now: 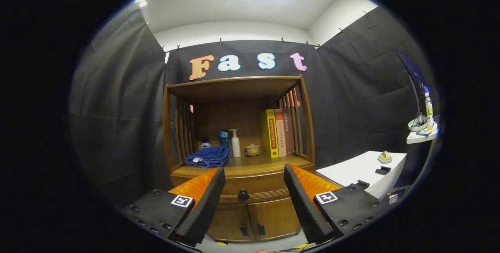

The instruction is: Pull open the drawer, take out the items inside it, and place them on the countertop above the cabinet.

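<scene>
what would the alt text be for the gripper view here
An open claw points at a wooden cabinet's closed drawer, its round dark knob between the fingers and beyond them. On the countertop above sit a folded blue towel, bottles, a small lidded pot and upright books; two closed doors lie below.

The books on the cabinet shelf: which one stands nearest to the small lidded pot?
The yellow book, leftmost of the upright row; the lidded pot sits just left of it. The hand-held gripper is open, short of the drawer knob.
</scene>
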Tool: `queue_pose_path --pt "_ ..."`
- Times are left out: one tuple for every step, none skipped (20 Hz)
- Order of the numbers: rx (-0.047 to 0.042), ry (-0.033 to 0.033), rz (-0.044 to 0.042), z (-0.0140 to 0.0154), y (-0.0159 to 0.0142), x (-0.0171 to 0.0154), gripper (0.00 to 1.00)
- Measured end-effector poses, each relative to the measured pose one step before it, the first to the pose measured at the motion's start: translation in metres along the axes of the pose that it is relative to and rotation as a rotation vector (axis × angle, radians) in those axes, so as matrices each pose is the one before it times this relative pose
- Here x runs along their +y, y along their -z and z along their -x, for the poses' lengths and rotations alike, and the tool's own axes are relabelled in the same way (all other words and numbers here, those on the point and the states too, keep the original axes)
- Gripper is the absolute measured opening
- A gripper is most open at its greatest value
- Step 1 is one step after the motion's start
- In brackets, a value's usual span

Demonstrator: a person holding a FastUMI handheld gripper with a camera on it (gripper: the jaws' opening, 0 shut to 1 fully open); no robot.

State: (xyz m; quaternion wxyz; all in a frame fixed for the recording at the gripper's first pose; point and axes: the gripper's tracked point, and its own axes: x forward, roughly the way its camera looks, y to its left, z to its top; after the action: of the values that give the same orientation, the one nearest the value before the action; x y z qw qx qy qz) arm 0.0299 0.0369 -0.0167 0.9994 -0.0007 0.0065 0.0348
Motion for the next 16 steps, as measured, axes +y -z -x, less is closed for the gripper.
queue_pose_path --pt "0.00372 -0.01206 0.00726 -0.01132 0.00428 0.00631 0.98" --pt "0.00519 -0.01701 0.00804 -0.01192 0.00598 0.00625 0.98" --pt "0.00167 -0.0178 0.00776 -0.01463 0.00685 0.00599 0.98" --pt "0.00292 -0.01205 0.00915 -0.01533 0.00815 0.00291 0.98" --pt "-0.0035 -0.00872 0.01011 -0.01488 0.00979 0.00032 0.98" --pt "-0.00248 -0.00488 0.01163 -0.01468 0.00966 0.00302 0.98" --pt "-0.00127 -0.00327 0.00979 -0.01546 0.01276 0.00114 0.98" --pt "0.00168 -0.00143 0.0037 -0.01299 0.01468 0.0014 0.98" --pt "0.01294 0.00022 0.00174 -0.01116 0.01912 -0.00004 0.98" --pt "0.0213 0.00011 0.00275 -0.01083 0.02042 -0.00077 0.98" --pt "0.01587 0.00083 0.0035 -0.01572 0.01688 0.00182 0.98" --pt "0.01446 0.0092 0.00402 -0.01179 0.0132 0.00057 0.99" --pt "0.00478 0.00717 -0.00028 -0.01105 0.00959 0.00048 0.98" --pt "0.01031 0.00515 -0.00299 -0.0078 0.0098 0.00084 0.98" --pt "0.01133 0.00807 -0.00051 -0.00456 0.00989 -0.00312 0.98" --pt "0.00992 0.00328 0.00333 -0.00713 0.00755 -0.00154 0.98"
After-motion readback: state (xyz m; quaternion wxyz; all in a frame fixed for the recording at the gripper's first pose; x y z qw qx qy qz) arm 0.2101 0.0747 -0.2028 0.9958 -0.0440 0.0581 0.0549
